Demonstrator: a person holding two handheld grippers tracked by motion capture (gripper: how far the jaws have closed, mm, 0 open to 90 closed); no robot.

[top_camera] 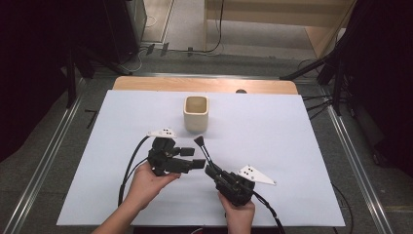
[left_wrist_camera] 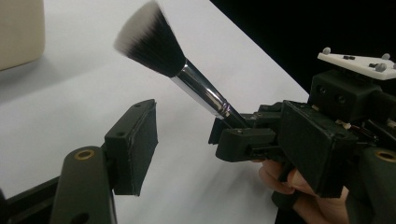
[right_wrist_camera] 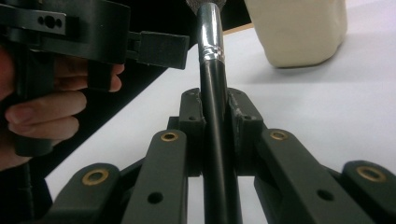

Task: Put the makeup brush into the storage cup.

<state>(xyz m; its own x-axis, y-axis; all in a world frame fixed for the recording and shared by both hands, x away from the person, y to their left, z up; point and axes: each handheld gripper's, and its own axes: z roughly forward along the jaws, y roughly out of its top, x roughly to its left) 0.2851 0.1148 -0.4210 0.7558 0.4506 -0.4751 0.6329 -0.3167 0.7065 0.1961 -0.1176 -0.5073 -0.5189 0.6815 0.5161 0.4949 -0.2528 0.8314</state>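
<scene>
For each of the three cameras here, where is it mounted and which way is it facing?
High view: above the person's side, looking forward and down on the white table; both forearms, left gripper, right gripper.
Left gripper view: rides the left gripper, looking across at the brush and right gripper; one open jaw shows.
Right gripper view: looks along its jaws, shut on the brush, toward the cup.
All three share the brush.

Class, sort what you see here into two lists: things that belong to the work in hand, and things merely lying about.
Belonging to the work:
- makeup brush, clamped by its handle in the right gripper
- left gripper, jaws open beside the brush
- beige cup, upright on the table

Merely about:
- white table sheet
- floor cables
</scene>
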